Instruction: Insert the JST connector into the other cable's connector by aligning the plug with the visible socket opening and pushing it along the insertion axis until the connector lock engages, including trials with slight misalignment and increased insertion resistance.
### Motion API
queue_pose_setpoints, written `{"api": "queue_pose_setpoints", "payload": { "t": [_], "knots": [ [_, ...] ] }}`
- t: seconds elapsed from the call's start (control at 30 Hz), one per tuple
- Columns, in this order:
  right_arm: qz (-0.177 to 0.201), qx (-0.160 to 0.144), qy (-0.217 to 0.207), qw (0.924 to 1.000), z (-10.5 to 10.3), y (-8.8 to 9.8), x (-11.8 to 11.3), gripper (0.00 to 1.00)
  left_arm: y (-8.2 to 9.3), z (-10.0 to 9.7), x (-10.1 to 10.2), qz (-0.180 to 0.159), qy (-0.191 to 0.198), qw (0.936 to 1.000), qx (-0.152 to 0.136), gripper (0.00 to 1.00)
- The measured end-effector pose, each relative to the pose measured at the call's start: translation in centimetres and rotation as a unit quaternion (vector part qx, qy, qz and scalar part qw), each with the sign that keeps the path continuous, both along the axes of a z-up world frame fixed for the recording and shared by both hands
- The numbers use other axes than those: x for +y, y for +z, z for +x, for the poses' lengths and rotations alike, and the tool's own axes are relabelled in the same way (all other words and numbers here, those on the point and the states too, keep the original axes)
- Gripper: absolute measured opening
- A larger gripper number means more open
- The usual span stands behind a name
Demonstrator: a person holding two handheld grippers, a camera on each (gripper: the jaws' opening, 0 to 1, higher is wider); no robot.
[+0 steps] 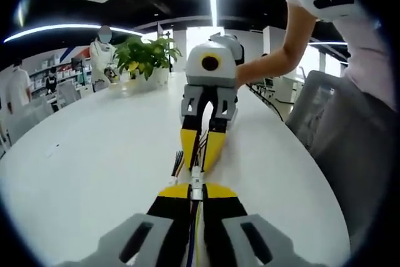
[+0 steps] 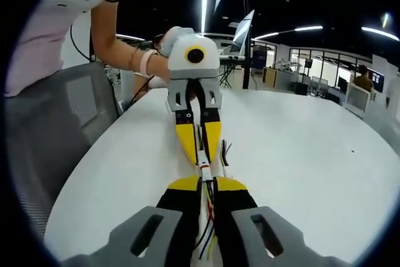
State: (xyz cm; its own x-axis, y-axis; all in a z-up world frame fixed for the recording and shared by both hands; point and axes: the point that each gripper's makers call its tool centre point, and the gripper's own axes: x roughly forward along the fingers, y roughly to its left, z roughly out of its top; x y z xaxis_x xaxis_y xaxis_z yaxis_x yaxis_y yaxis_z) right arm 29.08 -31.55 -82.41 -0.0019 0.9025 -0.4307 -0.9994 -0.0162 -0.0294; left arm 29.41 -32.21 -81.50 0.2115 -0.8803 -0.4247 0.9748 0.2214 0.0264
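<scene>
Over the white table (image 1: 94, 154) my two grippers meet tip to tip. In the left gripper view my left gripper (image 1: 197, 190) is shut on a cable of coloured wires, and a small white JST connector (image 1: 196, 179) sticks out of its yellow tips. The right gripper (image 1: 203, 154) faces it, shut on the other cable's end at that connector. In the right gripper view my right gripper (image 2: 207, 184) grips its wires, the white connector (image 2: 205, 170) sits ahead, and the left gripper (image 2: 200, 151) pinches the far side. Whether the two halves are fully mated is hidden. Loose wires (image 1: 177, 164) splay beside the joint.
A person's forearm (image 1: 275, 60) holds the opposite gripper. A grey mesh chair (image 2: 69, 117) stands at the table's edge (image 2: 94, 173). A potted plant (image 1: 147, 54) sits at the table's far end, and a laptop (image 2: 244, 29) stands farther off.
</scene>
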Motion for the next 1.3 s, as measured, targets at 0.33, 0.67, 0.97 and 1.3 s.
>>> {"api": "queue_pose_setpoints", "payload": {
  "t": [0.33, 0.67, 0.97, 1.3],
  "knots": [
    [-0.002, 0.003, 0.002, 1.0, -0.01, -0.1, -0.02, 0.04, -0.36, -0.09, 0.11, 0.007, -0.007, 0.9999, 0.003, 0.0],
    [-0.007, 0.007, 0.006, 0.9999, -0.04, -0.22, 0.1, 0.04, -0.29, 0.13, 0.03, 0.015, -0.015, 0.9998, 0.0, 0.0],
    [-0.018, 0.006, 0.016, 0.9997, 0.0, -0.28, 0.26, 0.03, -0.53, 0.36, -0.15, 0.03, -0.032, 0.999, -0.013, 0.0],
    [-0.025, -0.004, 0.028, 0.9993, -0.16, -0.35, 0.25, 0.03, -0.51, 0.14, -0.4, 0.037, -0.038, 0.9985, -0.012, 0.0]
  ]
}}
